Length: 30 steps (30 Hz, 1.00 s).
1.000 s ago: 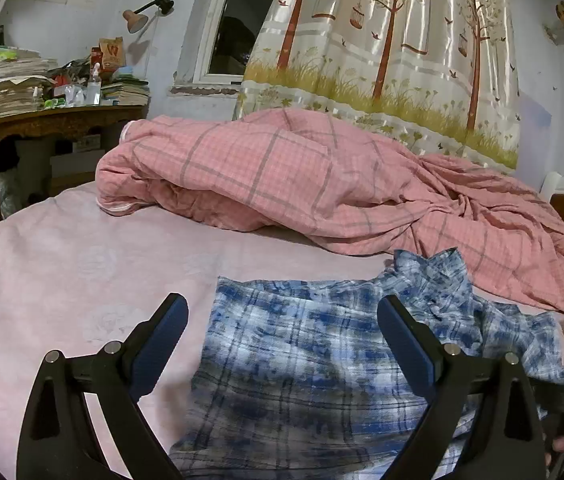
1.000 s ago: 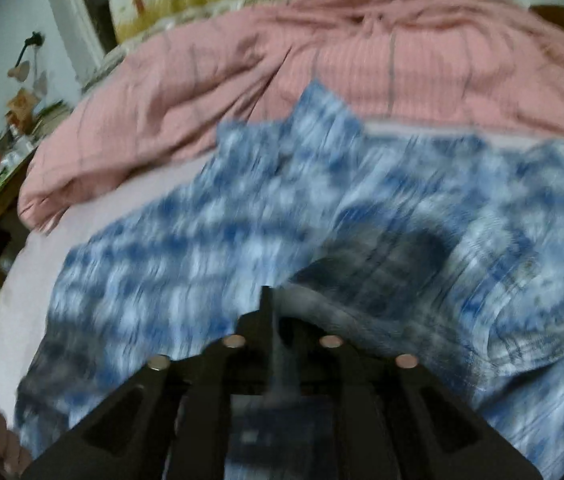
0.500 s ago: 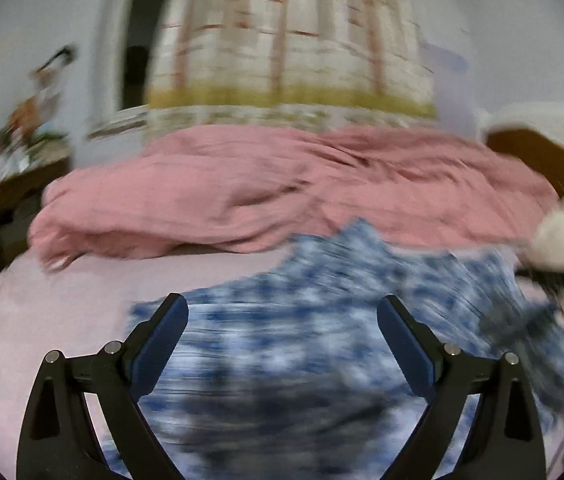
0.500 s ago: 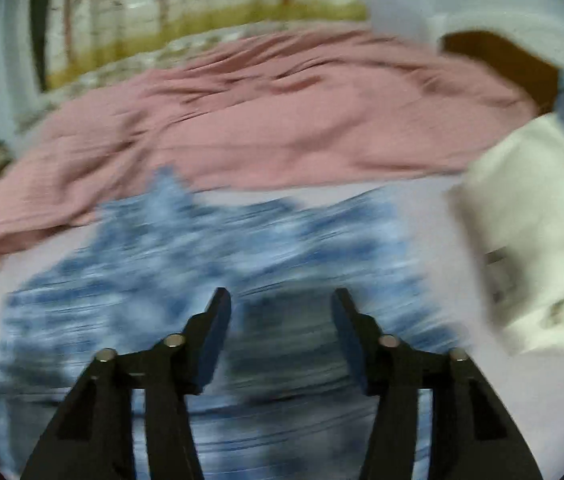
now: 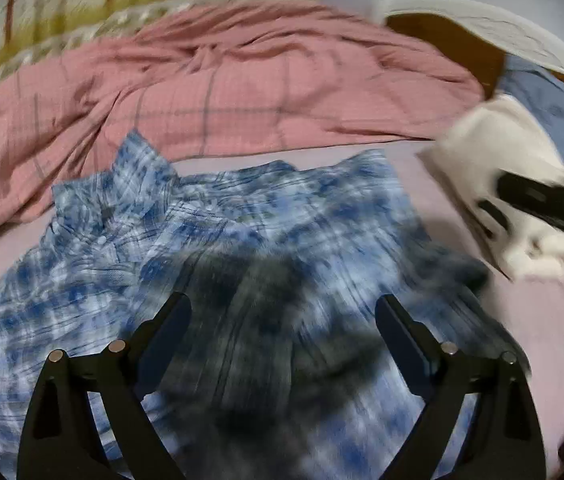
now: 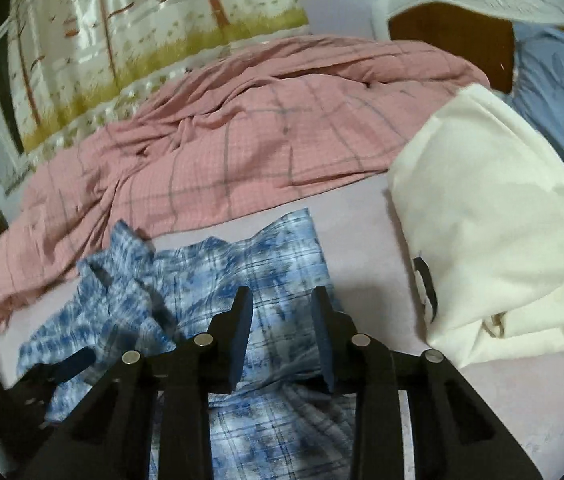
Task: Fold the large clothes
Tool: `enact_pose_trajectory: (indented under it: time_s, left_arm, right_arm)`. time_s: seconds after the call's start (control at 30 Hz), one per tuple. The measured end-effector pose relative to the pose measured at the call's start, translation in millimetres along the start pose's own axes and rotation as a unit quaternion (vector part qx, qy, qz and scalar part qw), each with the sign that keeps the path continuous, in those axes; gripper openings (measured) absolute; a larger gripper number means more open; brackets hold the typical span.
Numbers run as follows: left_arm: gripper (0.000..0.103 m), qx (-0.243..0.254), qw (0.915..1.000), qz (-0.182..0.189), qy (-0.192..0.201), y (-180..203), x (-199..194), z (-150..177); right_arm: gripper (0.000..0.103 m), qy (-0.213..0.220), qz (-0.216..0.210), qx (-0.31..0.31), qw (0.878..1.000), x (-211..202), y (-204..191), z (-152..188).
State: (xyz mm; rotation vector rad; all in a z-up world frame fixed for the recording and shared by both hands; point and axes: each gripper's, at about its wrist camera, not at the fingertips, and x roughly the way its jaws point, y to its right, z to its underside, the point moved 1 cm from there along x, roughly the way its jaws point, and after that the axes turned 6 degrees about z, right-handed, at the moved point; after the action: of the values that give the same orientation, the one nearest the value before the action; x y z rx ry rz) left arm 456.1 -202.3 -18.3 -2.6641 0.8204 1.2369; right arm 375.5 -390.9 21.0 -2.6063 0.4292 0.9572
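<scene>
Both wrist views are now swinging away from the desk end of the room toward the headboard side, and the blue-and-white plaid cotton shirt point(image 5: 242, 240) is lying more compactly than a second ago, with its near half doubled over the rest. The shirt is resting on the pale pink bed sheet point(image 6: 362, 236), just in front of the crumpled pink checked quilt point(image 6: 242, 148), which is leaving the near part of the bed free as a folding surface. The left gripper point(image 5: 282, 316) is hovering above the shirt with its jaws spread wide and nothing between them, probably so that it can take a fresh edge. The right gripper point(image 6: 282, 312) is standing over the shirt's right-hand portion; its jaws are partly apart and have just been closing, and no cloth is visibly pinched between the pads, so it is judged released. A folded cream-white garment point(image 6: 494, 220) is lying to the right, apart from the shirt, apparently set aside as finished work, near the blue floral pillow point(image 6: 562, 92).
</scene>
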Motion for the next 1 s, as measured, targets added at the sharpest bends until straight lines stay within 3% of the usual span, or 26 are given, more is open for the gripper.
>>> enact_pose_trajectory:
  time_s: [0.07, 0.13, 0.23, 0.33, 0.4, 0.47, 0.57, 0.67, 0.87, 1.0]
  left_arm:
    - [0.092, -0.024, 0.9995, 0.011, -0.019, -5, 18, -6]
    - [0.092, -0.026, 0.9993, -0.016, -0.022, -6, 32, -9]
    - [0.088, -0.004, 0.9984, -0.05, -0.027, -8, 44, -7]
    - [0.063, -0.01, 0.9967, -0.07, -0.04, -22, 51, -6]
    - [0.041, -0.018, 0.9968, -0.067, -0.04, -32, 46, -7]
    - [0.01, -0.023, 0.9974, -0.062, -0.028, -39, 32, -10]
    - [0.007, -0.027, 0.996, -0.085, 0.002, -53, -1, -15]
    - [0.005, -0.045, 0.9924, -0.112, 0.022, -73, -35, -22]
    - [0.003, -0.06, 0.9837, -0.167, 0.029, -121, -83, -31]
    - [0.003, -0.073, 0.9765, -0.201, 0.028, -146, -100, -26]
  right_arm:
    - [0.032, -0.004, 0.01, 0.013, 1.0, 4, 12, -2]
    - [0.032, -0.008, 0.031, 0.027, 0.999, 10, 22, -1]
    - [0.032, -0.021, 0.021, 0.042, 0.999, 21, 26, 1]
    - [0.032, -0.045, -0.027, 0.034, 0.998, 38, 7, 8]
    - [0.032, -0.076, -0.056, 0.015, 0.995, 54, -10, 18]
    - [0.032, -0.102, -0.061, 0.005, 0.993, 71, -21, 29]
    - [0.023, -0.131, -0.004, -0.043, 0.99, 96, -36, 46]
    - [0.022, -0.127, 0.043, -0.07, 0.988, 104, -39, 52]
    - [0.022, -0.111, 0.034, -0.096, 0.989, 92, -49, 50]
    - [0.022, -0.098, -0.021, -0.108, 0.989, 77, -62, 45]
